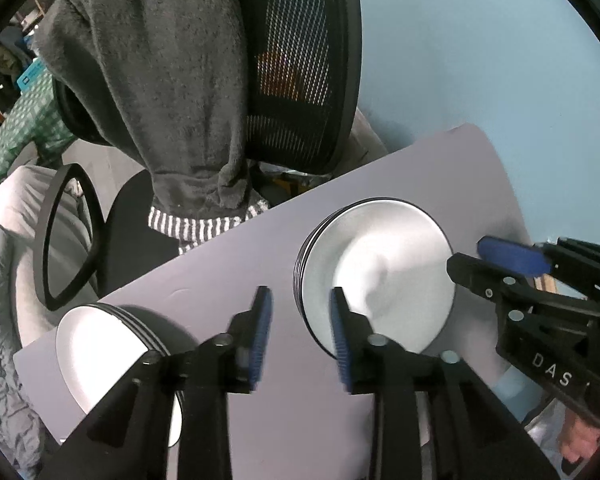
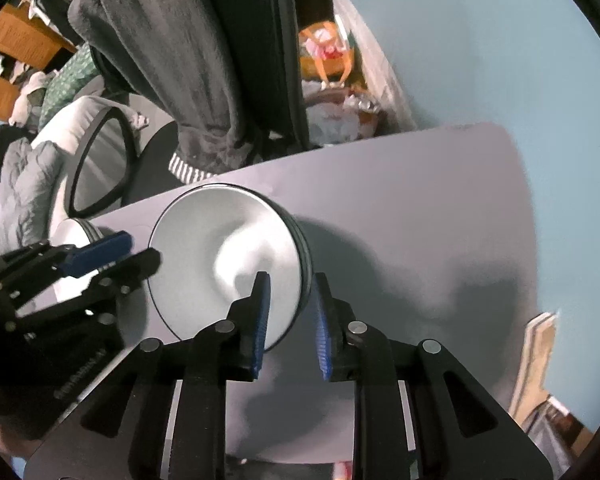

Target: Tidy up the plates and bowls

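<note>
Left tool (image 1: 300, 332) parted beside stacked plates (image 1: 380, 268) on table (image 1: 220, 280).

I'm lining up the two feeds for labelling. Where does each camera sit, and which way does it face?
Left wrist: on the left tongs, looking down at the table; they straddle the near rim of the plate stack; right tongs and a hand show.
Right wrist: on the right tongs, looking down; they straddle the stack's opposite rim; left tongs show.
Shared: table, stack, second stack, draped chair.
</note>
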`<state>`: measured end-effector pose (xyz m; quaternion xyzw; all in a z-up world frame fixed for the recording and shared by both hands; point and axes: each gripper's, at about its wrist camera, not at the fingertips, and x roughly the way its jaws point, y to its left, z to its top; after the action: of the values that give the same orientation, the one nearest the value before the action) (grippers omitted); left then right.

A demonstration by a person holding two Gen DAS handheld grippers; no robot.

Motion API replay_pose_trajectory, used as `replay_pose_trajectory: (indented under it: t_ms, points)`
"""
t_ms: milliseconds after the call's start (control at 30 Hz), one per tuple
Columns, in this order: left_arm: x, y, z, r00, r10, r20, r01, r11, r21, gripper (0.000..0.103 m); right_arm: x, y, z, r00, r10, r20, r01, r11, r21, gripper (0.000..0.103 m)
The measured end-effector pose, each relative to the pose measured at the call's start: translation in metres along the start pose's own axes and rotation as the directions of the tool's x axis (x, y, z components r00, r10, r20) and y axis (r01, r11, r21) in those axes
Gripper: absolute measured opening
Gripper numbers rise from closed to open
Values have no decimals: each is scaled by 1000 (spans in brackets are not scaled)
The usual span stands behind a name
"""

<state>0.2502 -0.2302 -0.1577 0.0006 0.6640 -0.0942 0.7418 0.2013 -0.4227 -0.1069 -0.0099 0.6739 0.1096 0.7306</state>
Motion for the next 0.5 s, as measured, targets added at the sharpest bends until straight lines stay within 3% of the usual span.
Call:
replay_pose_trajectory:
  t_ms: [233, 500]
  points:
    - [-24, 11, -13, 998, -38, 42, 39, 999, -27, 51, -25, 3, -4, 996, -51, 71, 54, 998, -32, 46]
    - [-44, 20, -35, 996, -43, 72, 45, 998, -32, 52, -54, 10, -16, 991, -67, 119, 72, 997, -41, 50]
